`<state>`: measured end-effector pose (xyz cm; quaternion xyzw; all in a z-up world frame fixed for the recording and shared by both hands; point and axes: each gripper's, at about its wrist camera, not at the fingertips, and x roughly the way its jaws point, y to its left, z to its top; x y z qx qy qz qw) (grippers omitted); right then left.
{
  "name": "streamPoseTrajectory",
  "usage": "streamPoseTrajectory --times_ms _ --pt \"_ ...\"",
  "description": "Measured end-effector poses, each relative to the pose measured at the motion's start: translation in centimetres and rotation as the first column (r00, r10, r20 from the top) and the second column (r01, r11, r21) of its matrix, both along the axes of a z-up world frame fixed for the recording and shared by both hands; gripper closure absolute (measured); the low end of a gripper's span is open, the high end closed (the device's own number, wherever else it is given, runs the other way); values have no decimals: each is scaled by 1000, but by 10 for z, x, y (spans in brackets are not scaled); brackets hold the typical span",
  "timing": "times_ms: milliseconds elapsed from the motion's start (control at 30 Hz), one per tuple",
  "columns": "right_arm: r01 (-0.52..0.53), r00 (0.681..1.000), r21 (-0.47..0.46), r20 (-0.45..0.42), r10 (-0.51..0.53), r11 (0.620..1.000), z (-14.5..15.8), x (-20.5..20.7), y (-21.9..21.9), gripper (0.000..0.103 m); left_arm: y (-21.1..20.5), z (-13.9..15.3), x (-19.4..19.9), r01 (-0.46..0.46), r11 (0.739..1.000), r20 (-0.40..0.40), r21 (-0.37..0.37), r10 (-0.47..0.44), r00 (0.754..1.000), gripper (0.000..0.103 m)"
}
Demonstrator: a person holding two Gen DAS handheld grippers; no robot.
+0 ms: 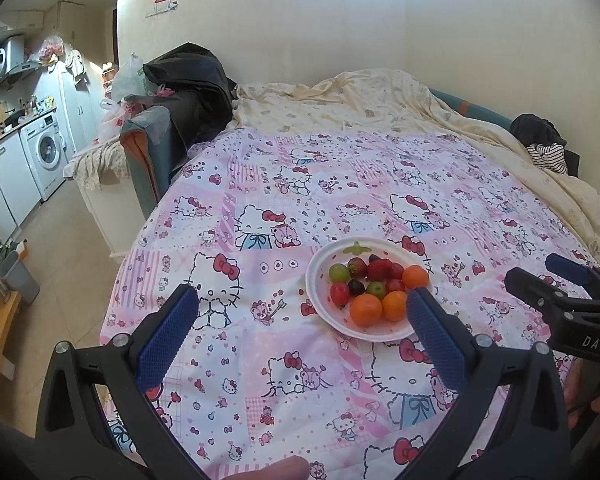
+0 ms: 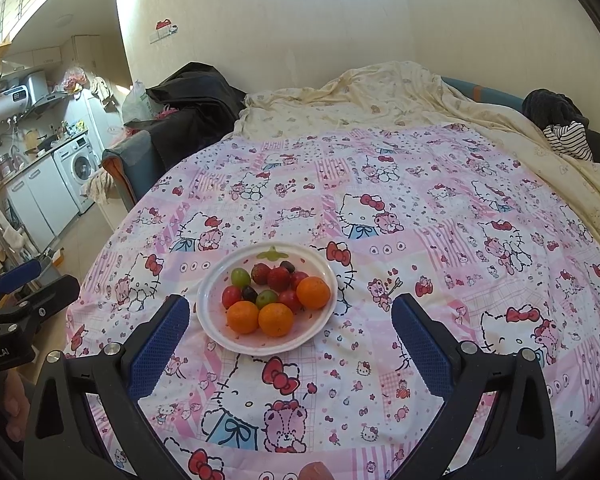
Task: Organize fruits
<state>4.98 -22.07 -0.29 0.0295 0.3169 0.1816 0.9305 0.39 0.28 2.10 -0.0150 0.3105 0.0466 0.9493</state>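
Claws (image 1: 302,312) agape above fruit plate (image 2: 216,328)

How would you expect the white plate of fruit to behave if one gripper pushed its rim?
The thin white plate probably flexes. Resting on the soft pink quilt, it may tilt, not slide. Its round oranges would likely roll.

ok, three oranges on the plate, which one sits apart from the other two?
The orange at the plate's right edge, beside the red fruits. The other two oranges sit side by side, touching, at the plate's near edge.
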Motion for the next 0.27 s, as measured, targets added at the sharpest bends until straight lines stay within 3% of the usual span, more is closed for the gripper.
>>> streamPoseTrajectory --times_ms 267 --pt "-1 1000 0 0 1 1000 0 0 1 0 0 -1 -1 9 1000 1 -9 -9 1000 0"
